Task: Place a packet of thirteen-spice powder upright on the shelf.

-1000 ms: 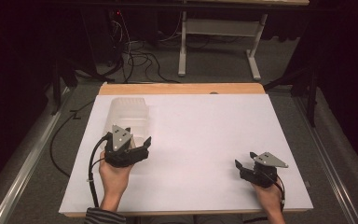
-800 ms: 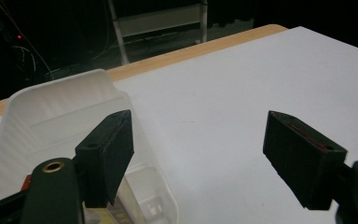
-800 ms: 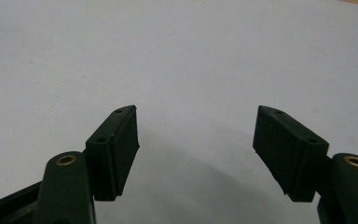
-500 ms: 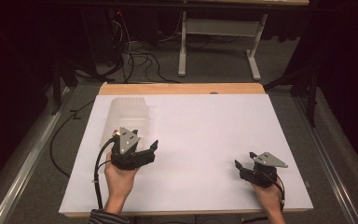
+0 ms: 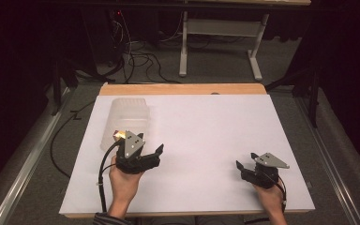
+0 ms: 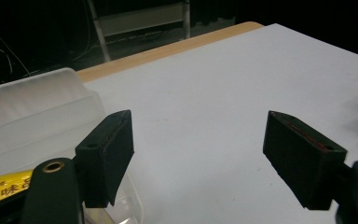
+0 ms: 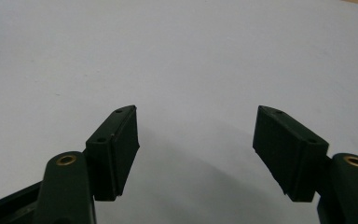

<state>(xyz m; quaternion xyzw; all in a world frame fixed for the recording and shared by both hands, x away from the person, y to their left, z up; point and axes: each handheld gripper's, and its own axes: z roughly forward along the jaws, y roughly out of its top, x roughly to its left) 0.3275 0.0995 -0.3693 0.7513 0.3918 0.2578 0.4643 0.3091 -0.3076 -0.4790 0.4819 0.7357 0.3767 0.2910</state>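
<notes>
Item 1: clear plastic container (image 5: pixel 124 118), far left part of the white table (image 5: pixel 206 136), lying on the surface; a yellow printed packet (image 6: pixel 2 185) shows at its near end, just beside the left gripper.

Item 2: left gripper (image 5: pixel 149 155), held in a hand at the near left, just near-right of the container; jaws spread wide apart, nothing between them, pointing over bare table.

Item 3: right gripper (image 5: pixel 244 168), held in a hand at the near right, well apart from the container; jaws likewise wide apart and empty, bare white surface beneath.
</notes>
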